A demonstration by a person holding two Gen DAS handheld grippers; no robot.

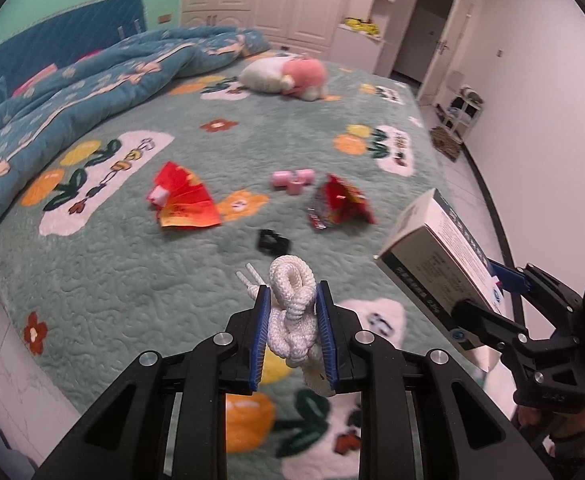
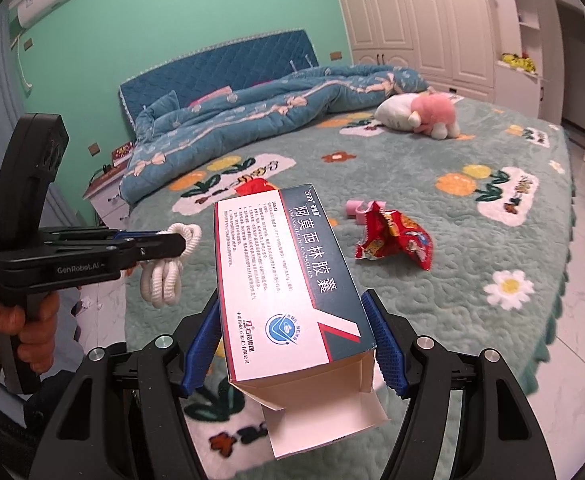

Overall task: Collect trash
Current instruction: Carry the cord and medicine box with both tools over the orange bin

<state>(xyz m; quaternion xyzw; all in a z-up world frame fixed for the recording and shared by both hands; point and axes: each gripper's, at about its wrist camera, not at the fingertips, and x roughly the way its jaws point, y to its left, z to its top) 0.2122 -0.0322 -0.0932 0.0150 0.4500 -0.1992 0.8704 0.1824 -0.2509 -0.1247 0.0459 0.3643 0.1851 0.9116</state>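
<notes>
My left gripper (image 1: 293, 290) is shut on a knotted bundle of white rope (image 1: 292, 312), held above the bed. In the right wrist view the same gripper (image 2: 172, 240) hangs at the left with the rope (image 2: 162, 280) dangling from it. My right gripper (image 2: 290, 300) is shut on a white, red and dark blue medicine box (image 2: 292, 276) whose near flap is open. The left wrist view shows that box (image 1: 436, 256) at the right edge. On the bed lie a red-orange wrapper (image 1: 184, 200) and a crumpled red snack bag (image 1: 340, 204) (image 2: 396, 240).
A green flowered bedspread (image 1: 132, 264) covers the bed. A small pink object (image 1: 292, 180) and a black clip (image 1: 272, 240) lie among the trash. A pink and white plush toy (image 1: 288, 74) and a blue quilt (image 1: 72, 80) sit farther back. White floor runs along the right (image 2: 572, 360).
</notes>
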